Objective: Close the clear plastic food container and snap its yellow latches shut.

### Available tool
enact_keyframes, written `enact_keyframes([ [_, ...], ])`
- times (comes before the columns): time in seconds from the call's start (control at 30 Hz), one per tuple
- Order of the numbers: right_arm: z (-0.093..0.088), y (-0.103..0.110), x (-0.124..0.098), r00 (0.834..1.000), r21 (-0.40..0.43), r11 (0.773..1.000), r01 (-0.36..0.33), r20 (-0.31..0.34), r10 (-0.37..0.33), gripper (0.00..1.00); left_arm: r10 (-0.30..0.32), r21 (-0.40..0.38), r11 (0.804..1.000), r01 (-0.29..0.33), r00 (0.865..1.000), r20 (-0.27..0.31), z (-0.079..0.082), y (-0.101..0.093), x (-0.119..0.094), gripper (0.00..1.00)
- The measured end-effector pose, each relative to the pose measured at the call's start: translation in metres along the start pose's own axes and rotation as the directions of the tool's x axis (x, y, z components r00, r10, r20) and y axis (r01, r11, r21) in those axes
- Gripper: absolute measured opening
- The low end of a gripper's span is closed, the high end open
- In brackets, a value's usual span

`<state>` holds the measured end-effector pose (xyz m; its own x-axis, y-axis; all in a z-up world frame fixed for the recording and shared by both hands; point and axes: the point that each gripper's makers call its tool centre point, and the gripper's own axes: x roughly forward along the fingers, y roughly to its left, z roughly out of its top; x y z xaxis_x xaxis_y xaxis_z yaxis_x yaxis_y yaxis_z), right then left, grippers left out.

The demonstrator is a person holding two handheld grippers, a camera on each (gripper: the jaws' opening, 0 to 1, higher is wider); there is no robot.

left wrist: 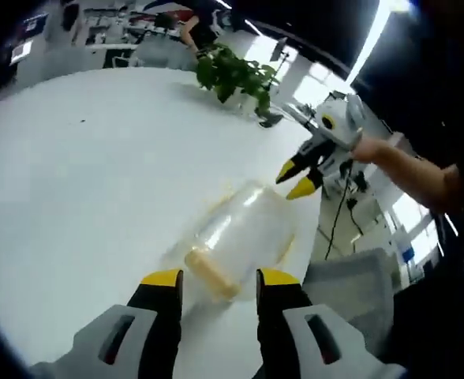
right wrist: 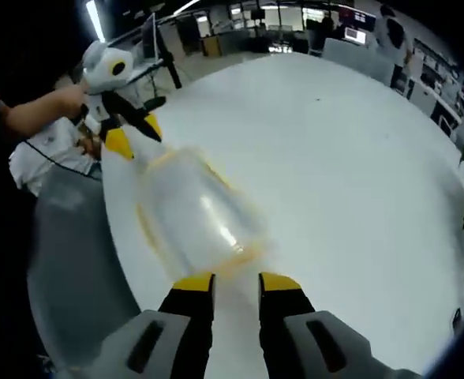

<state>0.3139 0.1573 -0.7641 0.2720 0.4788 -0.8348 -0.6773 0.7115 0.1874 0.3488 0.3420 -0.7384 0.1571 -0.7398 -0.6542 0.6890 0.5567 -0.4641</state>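
Container (left wrist: 236, 237) between both tools' tips

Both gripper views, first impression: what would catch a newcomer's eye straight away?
The clear plastic container with yellow trim lies blurred on the big white round table, near its edge. A yellow-tipped gripper faces it from each end: the left gripper and the right gripper, both open and holding nothing. A leafy green plant stands at the table's far side.
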Motion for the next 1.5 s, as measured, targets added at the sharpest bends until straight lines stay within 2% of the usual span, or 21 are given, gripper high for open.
enact_keyframes([
  [0.03,0.000,0.000,0.001,1.000,0.019,1.000,0.002,0.005,-0.002,0.21,-0.002,-0.018,1.000,0.002,1.000,0.010,0.000,0.000,0.001,0.37],
  [0.1,0.003,0.002,0.003,0.999,0.085,0.996,0.011,0.045,-0.014,0.22,0.000,-0.087,0.996,-0.003,1.000,-0.028,-0.010,0.000,0.005,0.37],
  [0.17,0.006,0.002,0.003,0.996,0.166,0.986,0.013,0.082,-0.027,0.21,0.013,-0.097,0.995,-0.018,0.999,-0.050,-0.017,0.001,0.010,0.34],
  [0.37,0.002,0.002,0.002,0.995,0.215,0.977,0.002,0.099,-0.023,0.23,0.017,-0.120,0.993,-0.021,0.999,-0.039,-0.019,-0.008,0.019,0.33],
  [0.5,0.006,-0.001,-0.001,0.992,0.237,0.971,0.003,0.119,-0.032,0.24,0.031,-0.119,0.992,-0.034,0.999,-0.026,-0.014,-0.009,0.022,0.34],
  [0.57,0.011,0.001,-0.001,0.989,0.279,0.960,-0.018,0.143,-0.023,0.25,0.035,-0.128,0.991,-0.038,0.999,-0.027,-0.014,-0.008,0.024,0.34],
  [0.7,0.010,0.008,0.006,0.993,0.265,0.964,-0.016,0.117,-0.015,0.25,0.044,-0.123,0.991,-0.048,0.998,-0.042,-0.018,-0.008,0.026,0.34],
  [0.8,0.003,0.011,0.011,0.996,0.234,0.972,-0.001,0.082,-0.018,0.26,0.058,-0.079,0.995,-0.062,0.997,-0.059,-0.023,-0.009,0.028,0.34],
  [0.87,0.008,0.013,0.012,0.993,0.270,0.962,-0.030,0.114,-0.001,0.25,0.056,-0.085,0.994,-0.061,0.996,-0.063,-0.024,-0.009,0.029,0.34],
  [1.0,0.007,0.012,0.013,0.993,0.295,0.955,-0.037,0.119,0.001,0.27,0.074,-0.065,0.995,-0.079,0.995,-0.067,-0.025,-0.007,0.030,0.33],
  [1.07,0.007,0.012,0.013,0.993,0.304,0.952,-0.043,0.119,0.007,0.27,0.089,-0.015,0.996,-0.090,0.993,-0.079,-0.026,-0.005,0.031,0.32],
  [1.27,0.005,0.015,0.014,0.994,0.354,0.933,-0.066,0.108,0.029,0.27,0.087,-0.073,0.993,-0.093,0.993,-0.080,-0.024,-0.004,0.033,0.31],
  [1.5,0.003,0.016,0.015,0.990,0.365,0.928,-0.076,0.137,0.027,0.25,0.085,-0.107,0.990,-0.095,0.992,-0.094,-0.025,-0.005,0.035,0.28],
])
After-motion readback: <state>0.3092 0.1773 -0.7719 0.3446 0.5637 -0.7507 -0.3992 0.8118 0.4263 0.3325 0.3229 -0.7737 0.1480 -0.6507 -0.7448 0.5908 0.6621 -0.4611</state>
